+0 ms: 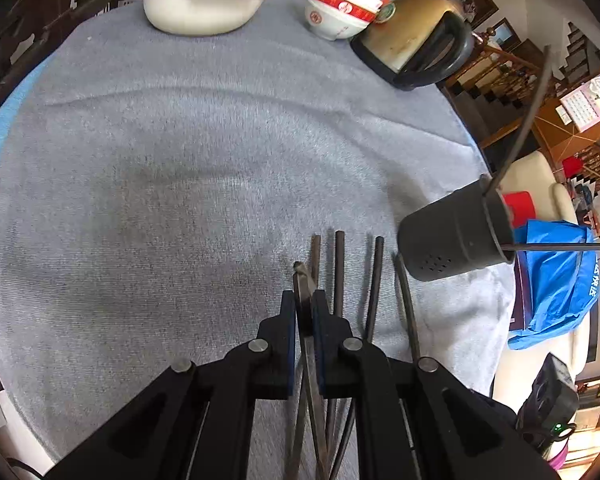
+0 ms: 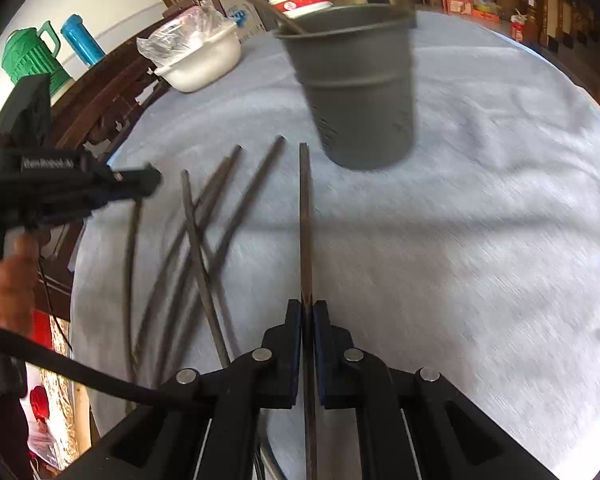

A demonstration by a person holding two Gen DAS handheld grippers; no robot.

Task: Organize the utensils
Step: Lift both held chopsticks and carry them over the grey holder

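Your left tool (image 1: 304, 300) is pinching one chopstick (image 1: 300, 276); only its camera is showing the kettle (image 1: 416, 32). Your right tool (image 2: 307, 312) is clamping another chopstick (image 2: 305, 220); its view alone is showing loose chopsticks (image 2: 204, 220) crossing on the worktop (image 2: 480, 240), left of the cup (image 2: 360, 92).

One dark chopstick (image 1: 305, 292) sits clamped between the left gripper (image 1: 304, 308) pads, tip raised. Another chopstick (image 2: 305, 216) runs straight ahead from the right gripper (image 2: 307, 316), pinched. Loose chopsticks (image 2: 204, 232) lie crossed left of it; the grey holder (image 2: 356, 88) stands ahead.
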